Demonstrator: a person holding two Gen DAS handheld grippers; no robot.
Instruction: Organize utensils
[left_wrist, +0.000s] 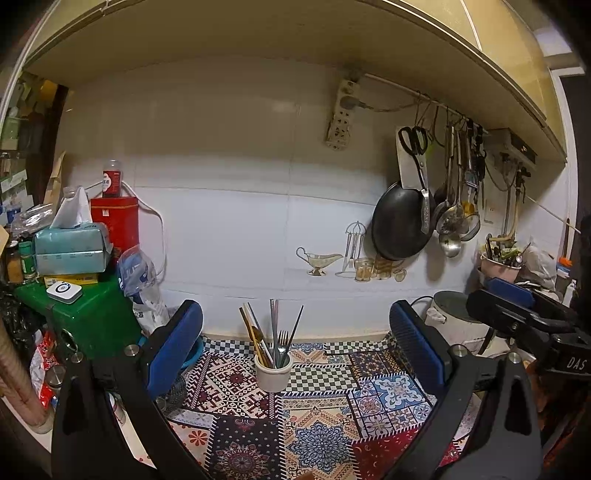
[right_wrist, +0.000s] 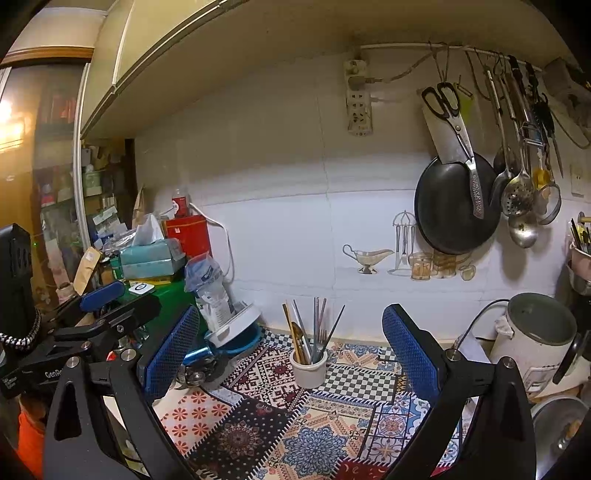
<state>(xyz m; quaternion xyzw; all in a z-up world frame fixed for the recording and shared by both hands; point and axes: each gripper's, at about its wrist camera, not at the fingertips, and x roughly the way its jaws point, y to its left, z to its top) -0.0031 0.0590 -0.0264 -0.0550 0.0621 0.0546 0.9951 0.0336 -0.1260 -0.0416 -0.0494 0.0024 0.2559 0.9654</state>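
With both grippers held wide apart, left gripper (left_wrist: 295, 354) and right gripper (right_wrist: 291, 354), risk tipping the crowded white utensil crock (left_wrist: 272, 373), perhaps snagging splayed chopsticks (left_wrist: 291, 328).

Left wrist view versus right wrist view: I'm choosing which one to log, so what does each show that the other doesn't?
Only the left wrist view shows the pink tub of utensils at the far right. Only the right wrist view shows the metal strainer beside the blue bowl. Both show the white cup of utensils on the patterned mat, the hanging black pan, and an open, empty left hand-held gripper and right hand-held gripper.
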